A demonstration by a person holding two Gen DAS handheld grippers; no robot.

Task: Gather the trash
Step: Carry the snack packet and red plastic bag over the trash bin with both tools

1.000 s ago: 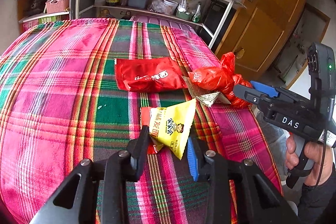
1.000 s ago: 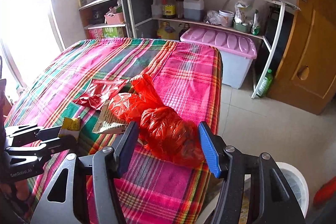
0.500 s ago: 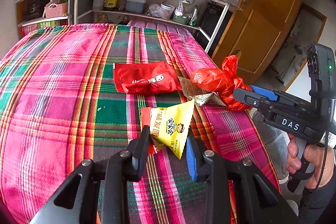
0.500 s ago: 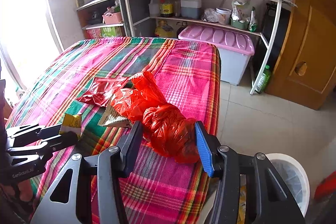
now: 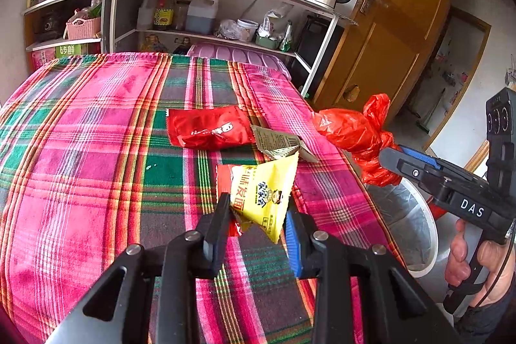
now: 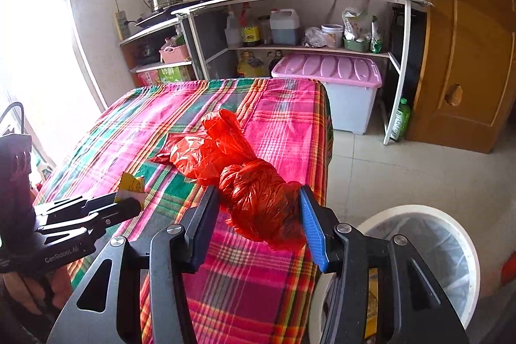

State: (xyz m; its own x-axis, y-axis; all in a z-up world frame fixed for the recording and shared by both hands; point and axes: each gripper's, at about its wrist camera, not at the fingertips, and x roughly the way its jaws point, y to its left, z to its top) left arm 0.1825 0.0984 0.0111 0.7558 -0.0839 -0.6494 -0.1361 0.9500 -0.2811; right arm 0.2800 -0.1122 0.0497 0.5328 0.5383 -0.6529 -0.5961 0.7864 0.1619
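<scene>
Both grippers have come up off the cloth since the earlier frames; the red plastic bag [image 6: 258, 202] lay on the plaid tablecloth [image 5: 80, 150] then and now hangs clear of it, out past the table's edge. Right gripper [image 6: 259, 223] jaws have closed in over the last second, then held, pinched on the bag's crumpled lower bulk; its knotted top sticks forward over the cloth. Left gripper [image 5: 258, 226] is clamped on the yellow snack packet [image 5: 262, 195], with a red wrapper edge behind it, lifted just above the cloth.

Containers: white bin [image 6: 429, 250] with a clear liner stands on the floor beside the table, below and right of the bag. In the right wrist view something yellow shows near its inner wall; can't tell what. Nothing held is inside it.

On the cloth: red snack wrapper [image 5: 209, 131] and a torn grey-green wrapper [image 5: 279, 142] touching its right end, just beyond the held packet.
</scene>
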